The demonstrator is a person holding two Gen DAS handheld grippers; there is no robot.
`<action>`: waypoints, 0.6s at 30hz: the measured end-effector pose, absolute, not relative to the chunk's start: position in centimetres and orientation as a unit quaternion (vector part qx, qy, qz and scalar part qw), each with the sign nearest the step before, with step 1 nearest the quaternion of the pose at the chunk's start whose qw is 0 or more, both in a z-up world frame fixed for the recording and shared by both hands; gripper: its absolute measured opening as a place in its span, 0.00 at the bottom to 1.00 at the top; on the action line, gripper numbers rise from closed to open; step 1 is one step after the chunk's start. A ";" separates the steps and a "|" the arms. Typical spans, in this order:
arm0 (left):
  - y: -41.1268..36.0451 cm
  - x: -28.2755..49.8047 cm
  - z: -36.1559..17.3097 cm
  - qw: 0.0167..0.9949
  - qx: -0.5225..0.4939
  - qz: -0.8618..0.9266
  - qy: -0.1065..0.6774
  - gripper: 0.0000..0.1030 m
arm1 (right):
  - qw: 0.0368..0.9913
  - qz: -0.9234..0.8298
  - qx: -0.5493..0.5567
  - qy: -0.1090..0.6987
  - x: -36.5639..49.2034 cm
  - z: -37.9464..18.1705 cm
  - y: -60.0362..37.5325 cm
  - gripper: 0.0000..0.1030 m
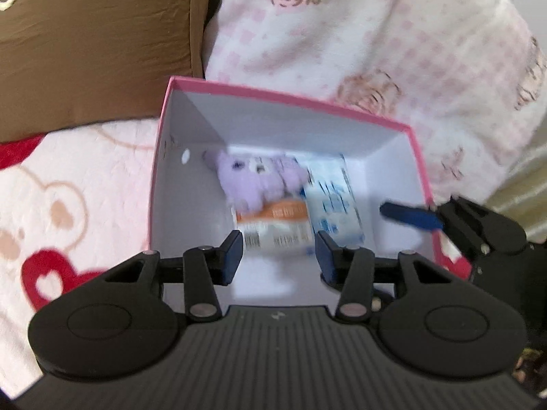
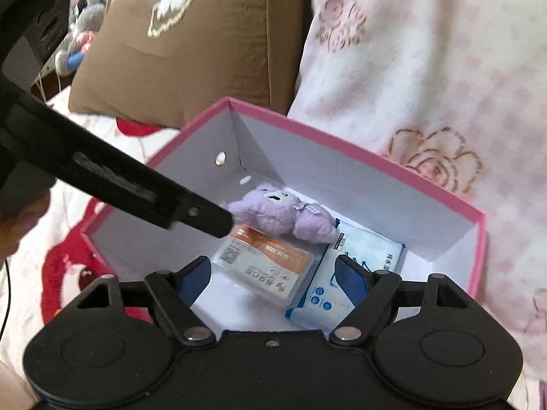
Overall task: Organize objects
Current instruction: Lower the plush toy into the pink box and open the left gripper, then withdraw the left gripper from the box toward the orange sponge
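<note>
The purple plush bear (image 2: 283, 213), orange packet (image 2: 263, 263) and blue tissue pack (image 2: 345, 273) lie in the pink box (image 2: 376, 157) on the bed; we see both packs' long axes running toward its far wall. Above them our left gripper (image 1: 277, 253) and right gripper (image 2: 273, 278) hover, fingers apart, empty; we judge the right nearer the tissues.

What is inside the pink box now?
The pink box holds a purple plush bear, an orange-and-white packet and a blue-and-white packet. The bear lies partly over both packets. The box's near corners are covered by the grippers.
</note>
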State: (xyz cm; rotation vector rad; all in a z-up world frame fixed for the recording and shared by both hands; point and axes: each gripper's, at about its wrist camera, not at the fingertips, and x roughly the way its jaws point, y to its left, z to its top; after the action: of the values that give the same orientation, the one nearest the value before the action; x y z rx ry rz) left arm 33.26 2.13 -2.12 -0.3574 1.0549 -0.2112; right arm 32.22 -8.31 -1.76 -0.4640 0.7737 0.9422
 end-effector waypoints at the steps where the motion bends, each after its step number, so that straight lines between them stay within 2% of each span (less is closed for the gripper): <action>1: 2.1 32.6 -1.7 0.842 -0.165 -0.100 0.504 0.44 | 0.799 0.437 -0.219 0.351 31.6 -1.4 -8.5 0.81; 18: 3.3 23.6 5.9 0.855 -0.134 -0.130 0.484 0.44 | 0.822 0.406 -0.171 0.362 24.4 3.2 -10.8 0.82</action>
State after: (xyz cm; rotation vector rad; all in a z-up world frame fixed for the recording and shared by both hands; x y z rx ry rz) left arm 23.60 3.31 5.93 -0.2828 1.0178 -0.2738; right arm 24.44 -10.84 3.16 -0.3645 0.7708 0.8634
